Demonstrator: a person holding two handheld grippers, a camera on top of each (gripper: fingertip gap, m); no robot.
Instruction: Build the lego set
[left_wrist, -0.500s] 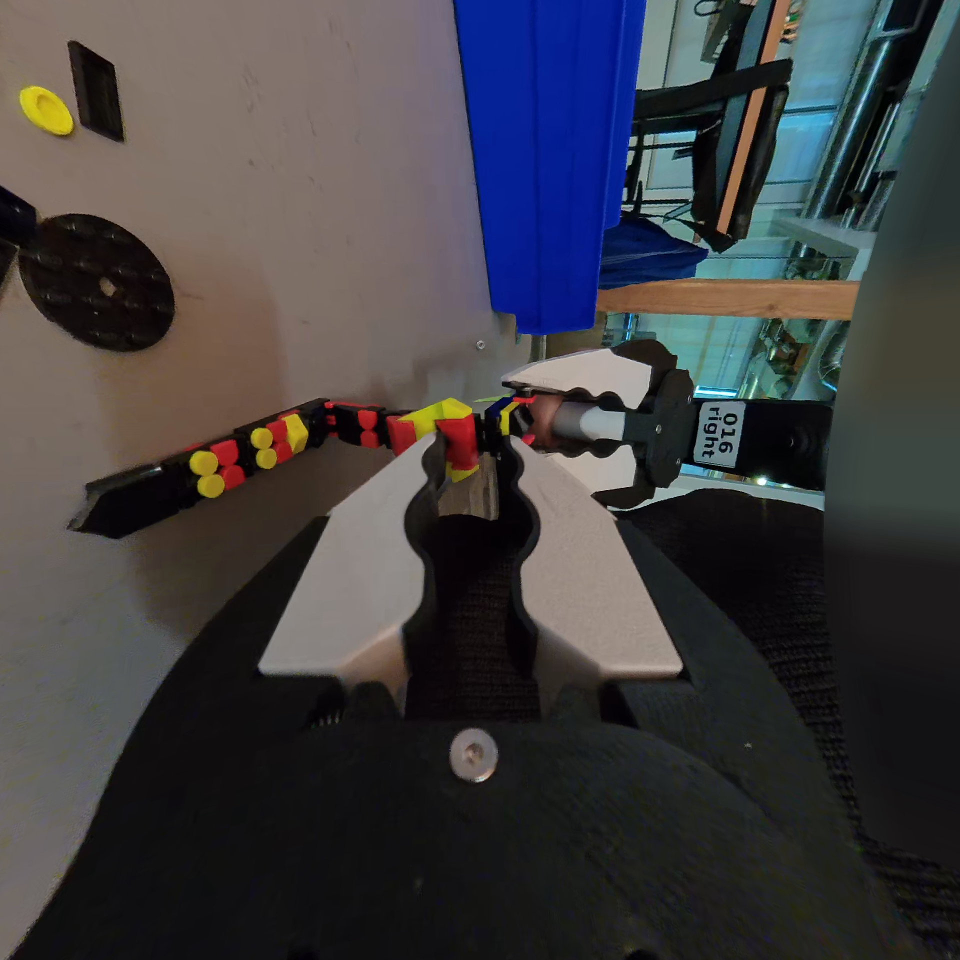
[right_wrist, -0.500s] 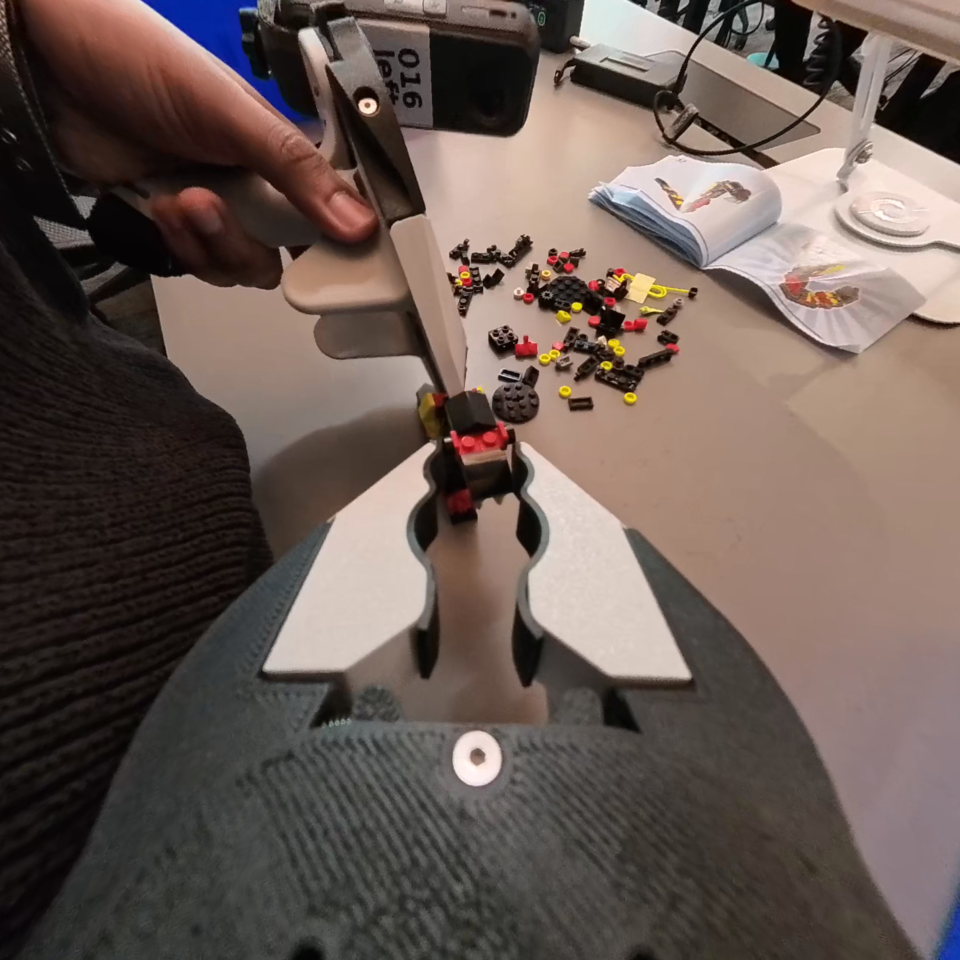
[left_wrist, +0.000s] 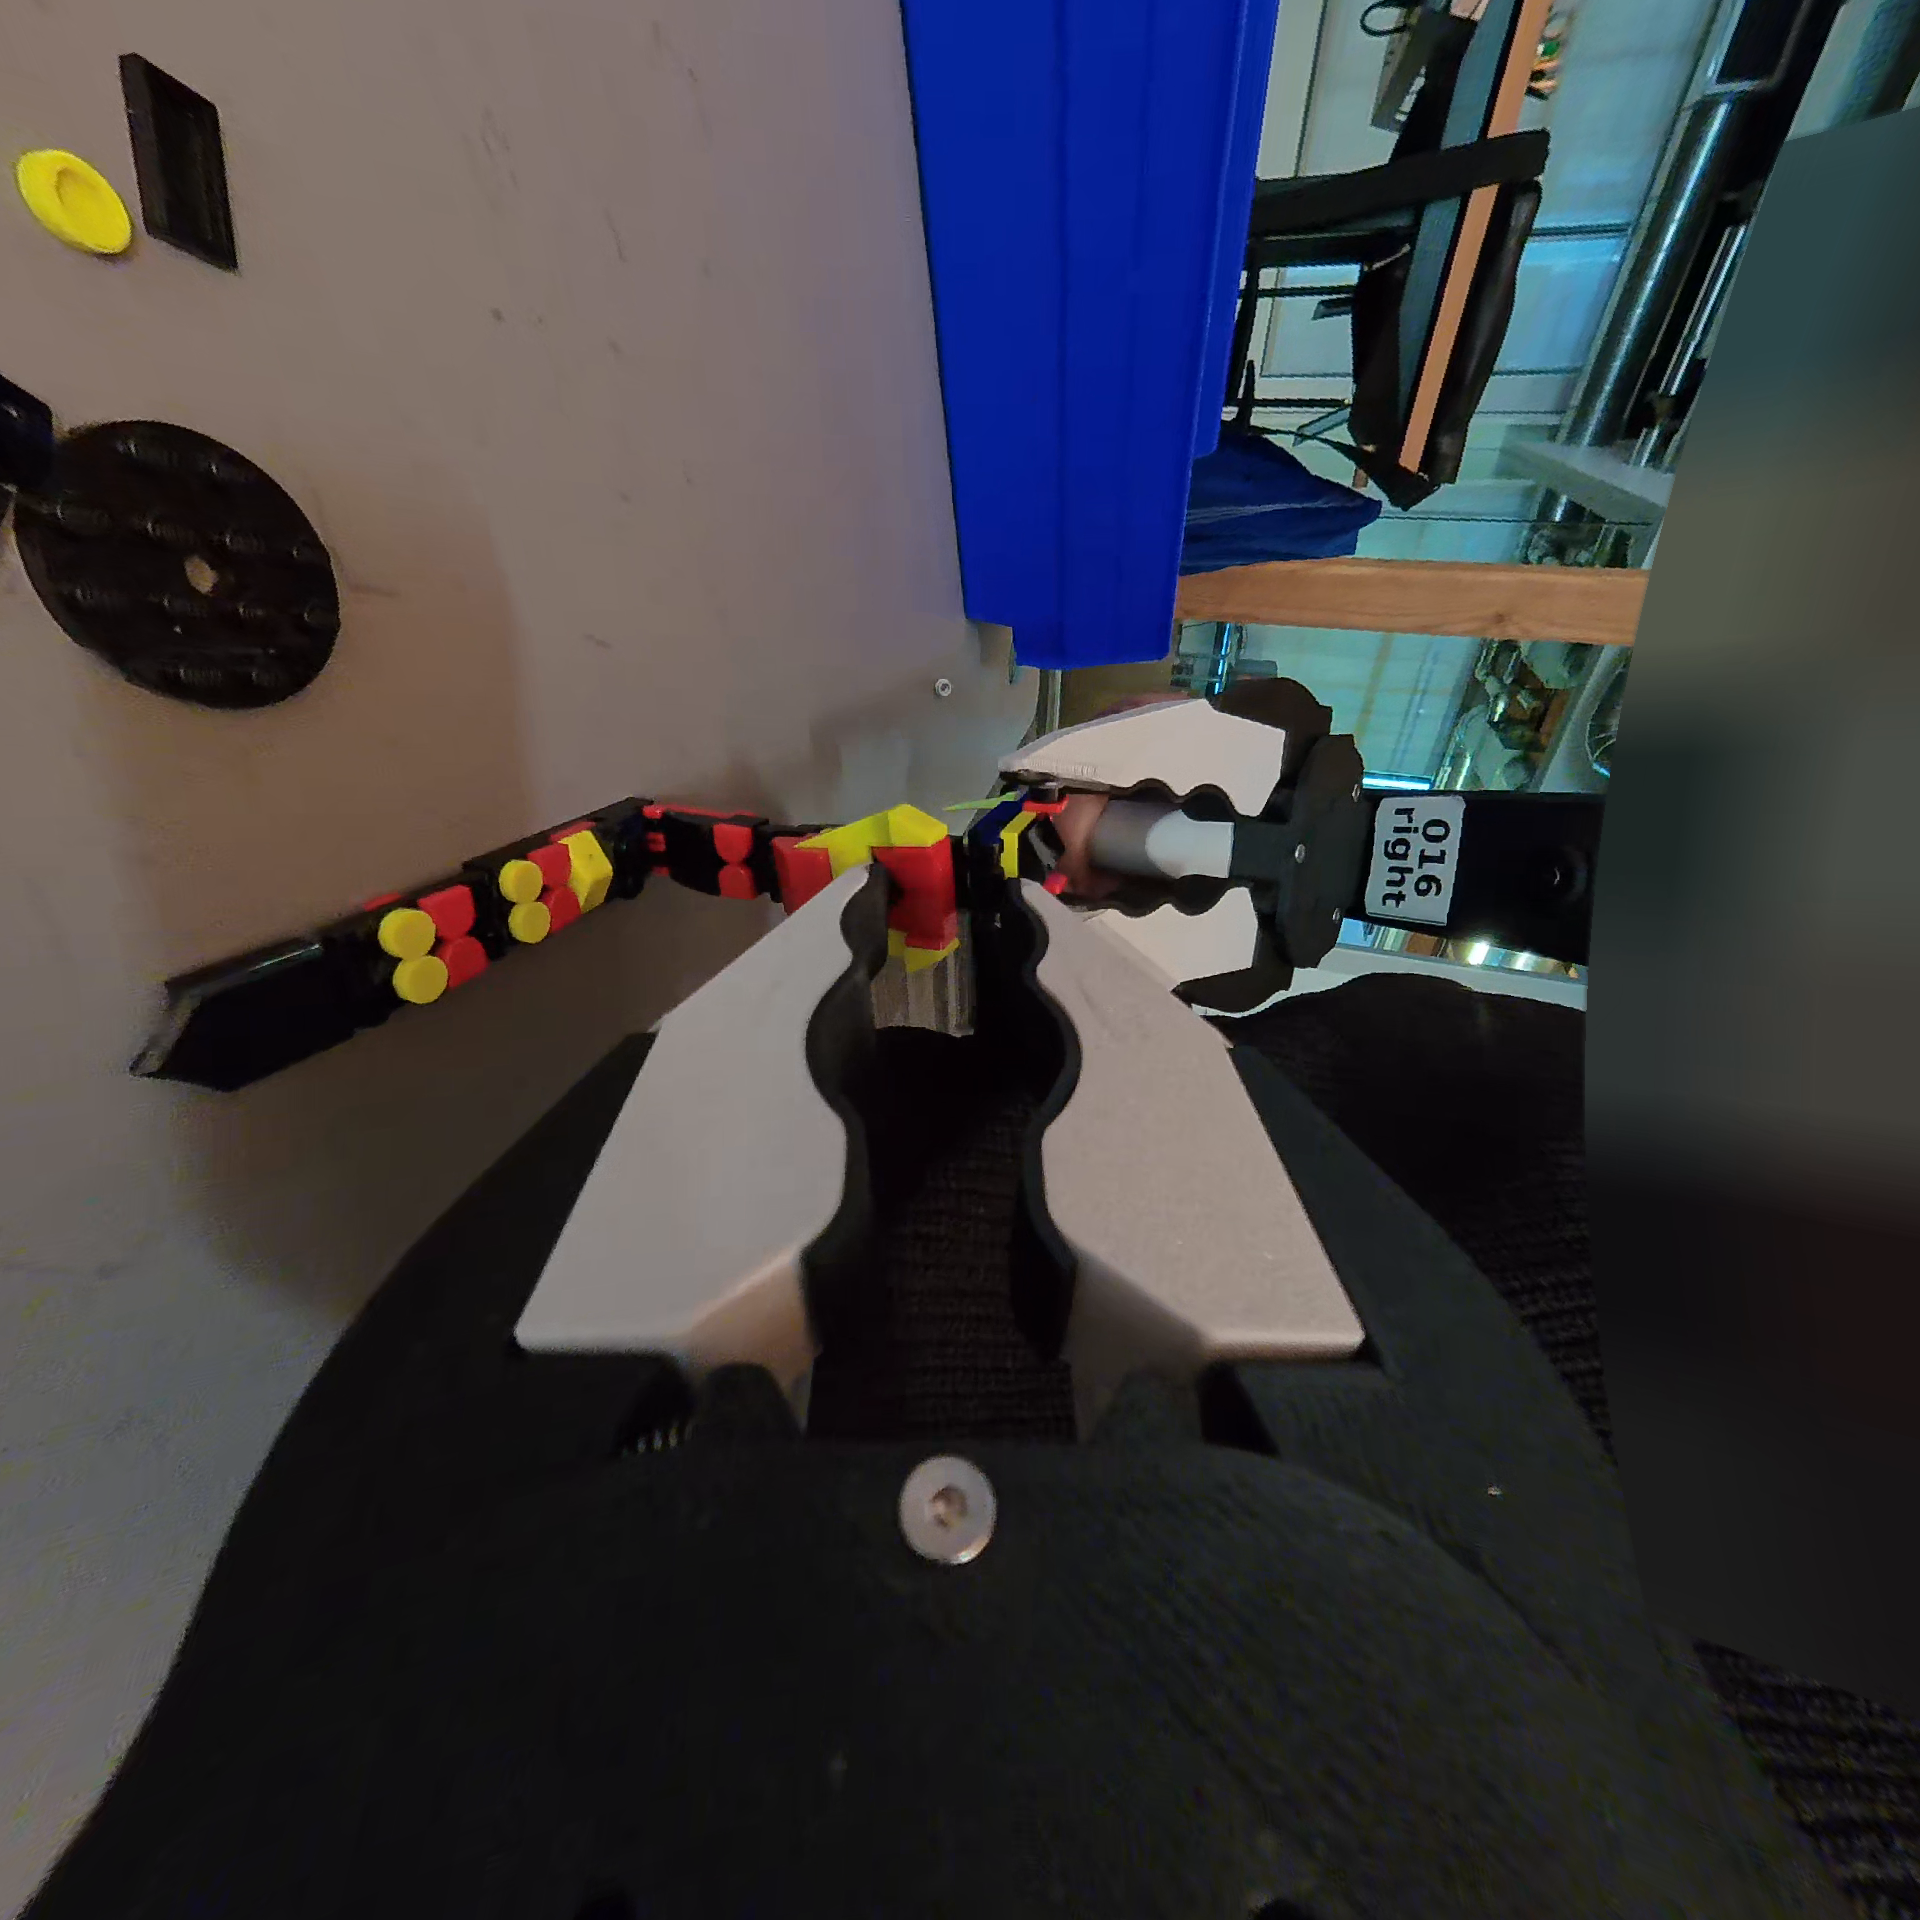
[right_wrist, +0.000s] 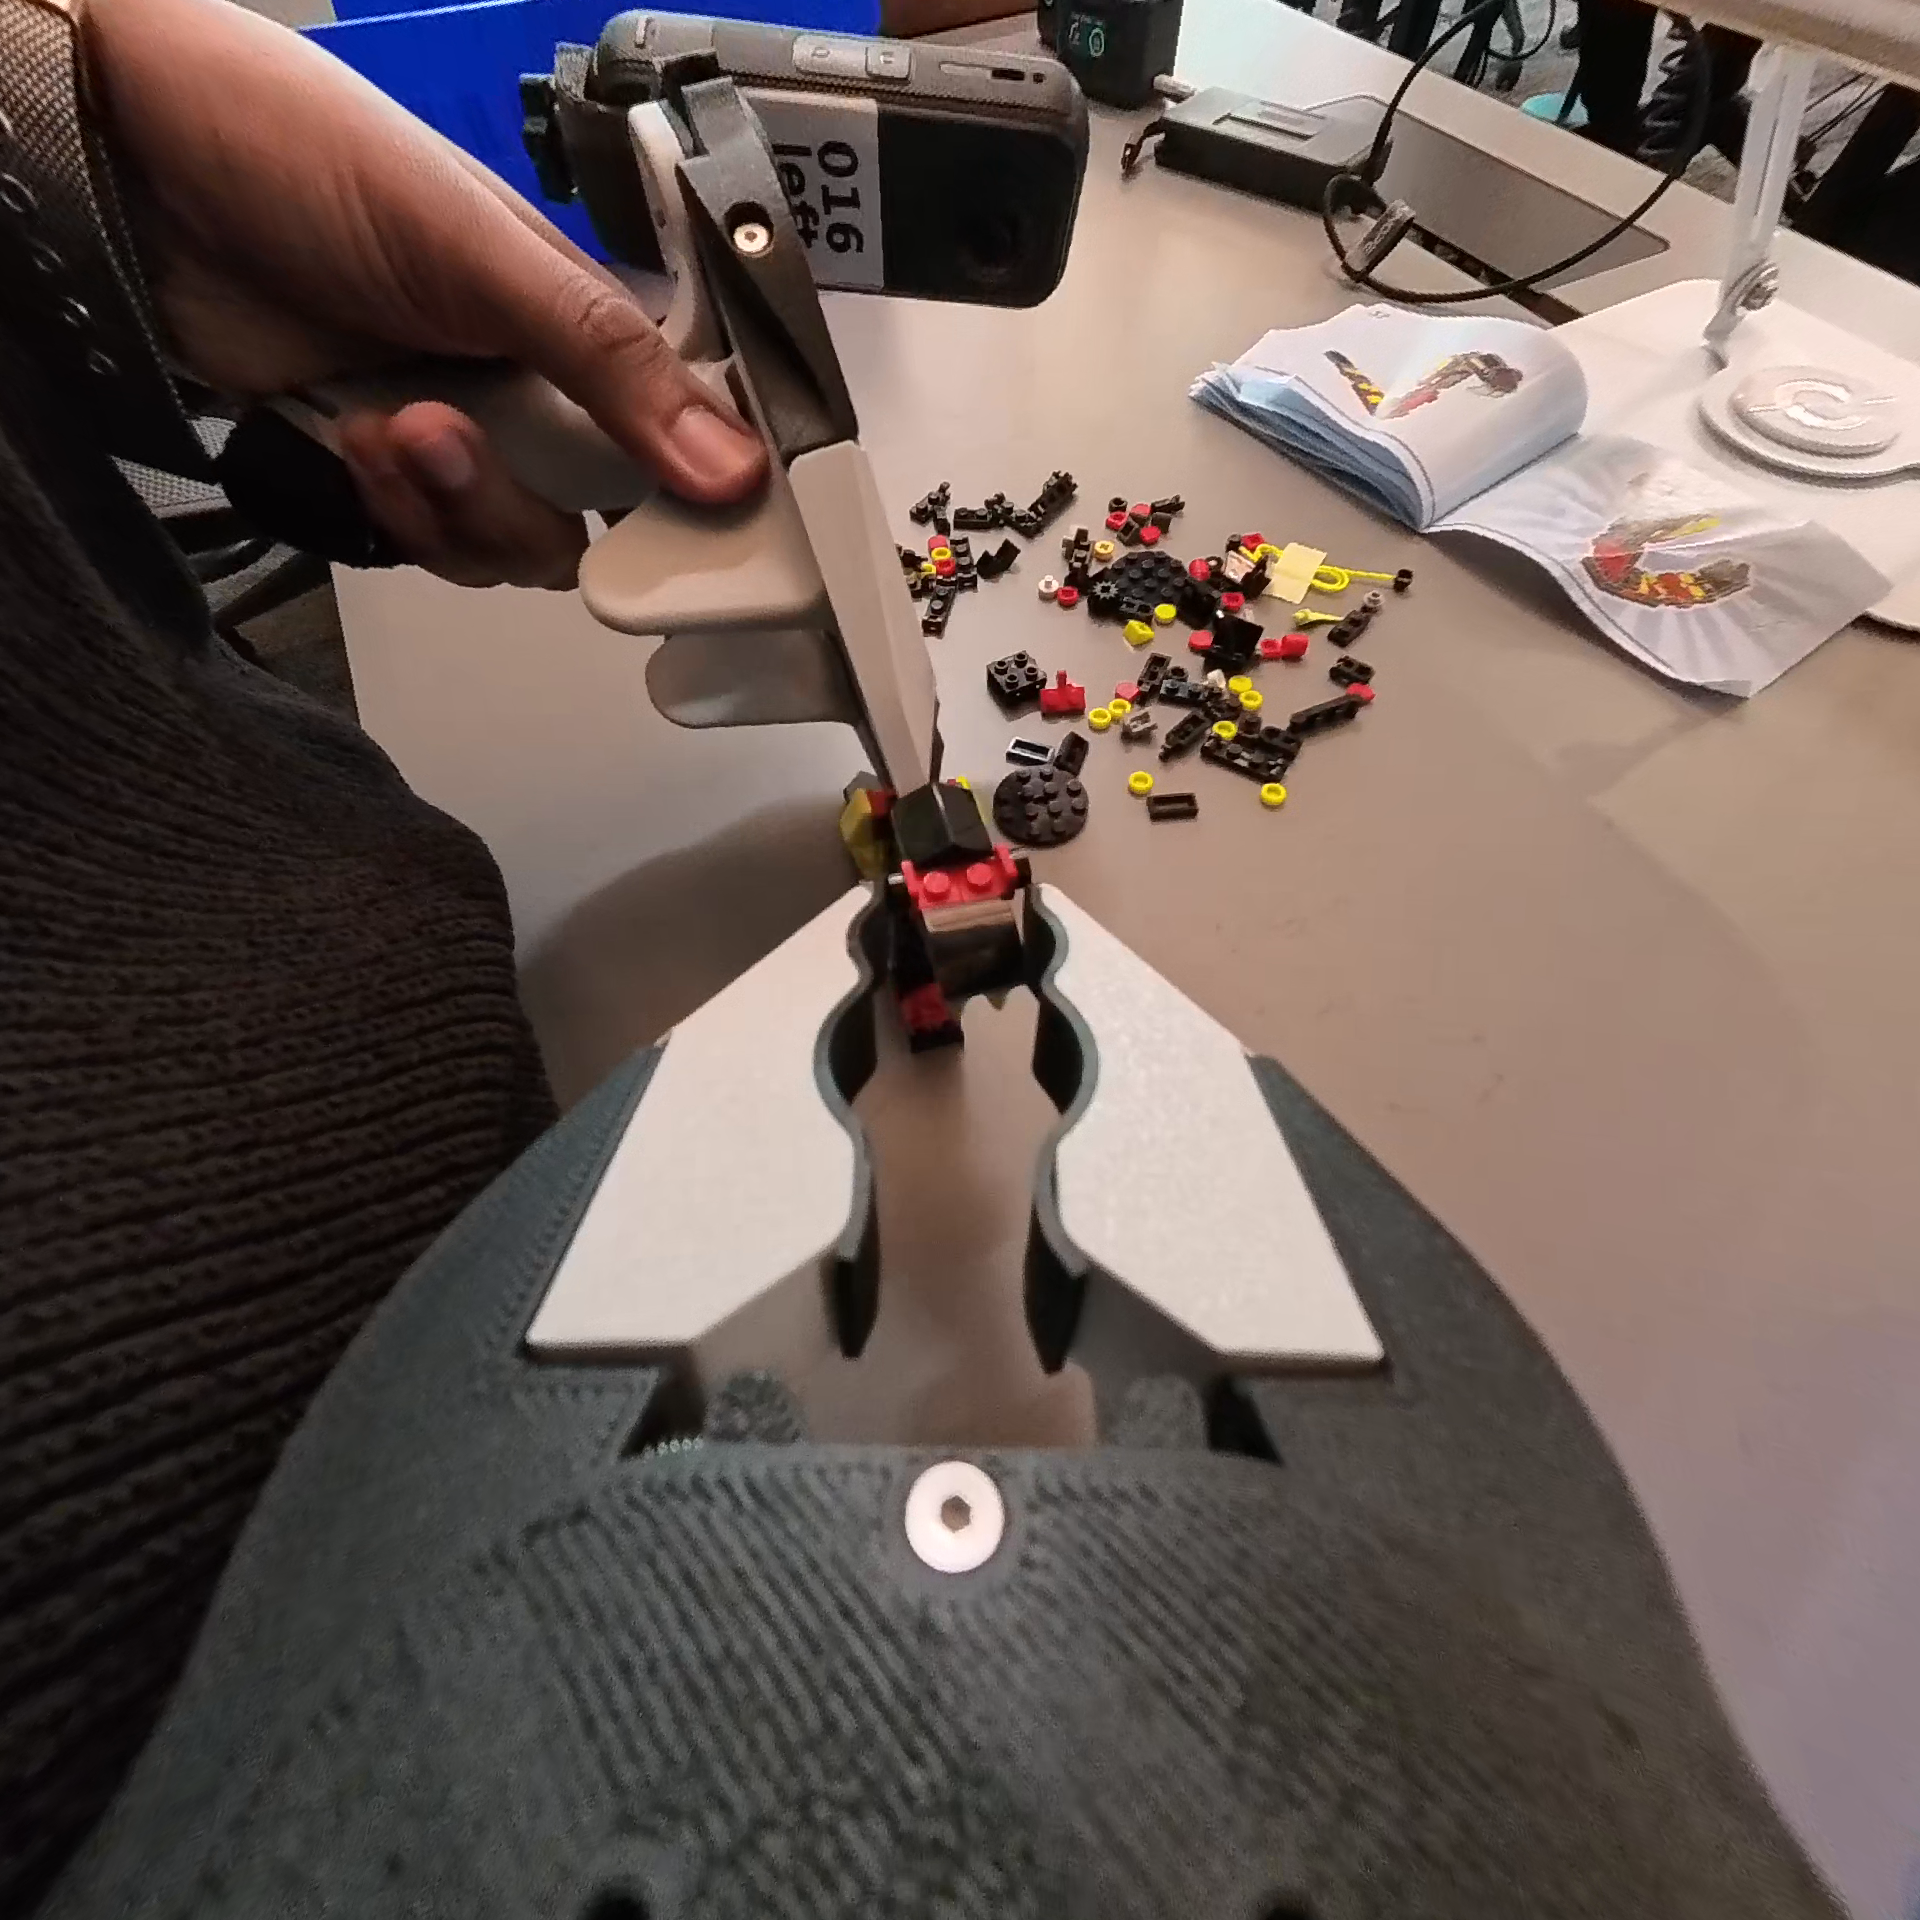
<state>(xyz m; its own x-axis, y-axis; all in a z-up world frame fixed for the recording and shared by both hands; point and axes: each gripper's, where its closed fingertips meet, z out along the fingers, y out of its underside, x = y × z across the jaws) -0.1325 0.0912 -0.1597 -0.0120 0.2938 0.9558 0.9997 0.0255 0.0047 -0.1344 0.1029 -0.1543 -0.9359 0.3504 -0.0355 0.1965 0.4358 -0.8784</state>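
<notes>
Two grippers hold one model (left_wrist: 665, 883) between them, lifted off the tabletop (right_wrist: 1455, 987). The left gripper (left_wrist: 928, 914) is clenched on the red-and-yellow middle section, right at the tips of its jaws. The right gripper (right_wrist: 951, 925) is clenched on the black-and-red end block, also at its jaw tips, and in the left wrist view it comes in from the side, nearly square to the left jaws. The model's long axis runs crosswise to the left jaws: a jointed black, red and yellow tail reaches out to their left and hangs free, while the gripped end lies just to their right. The right jaws are therefore nearer the end joint, and any pressing or bending there would, I judge, act along that axis against the left hold. Loose pieces (right_wrist: 1174, 665) and a booklet (right_wrist: 1434, 405) lie well beyond the right jaws.
</notes>
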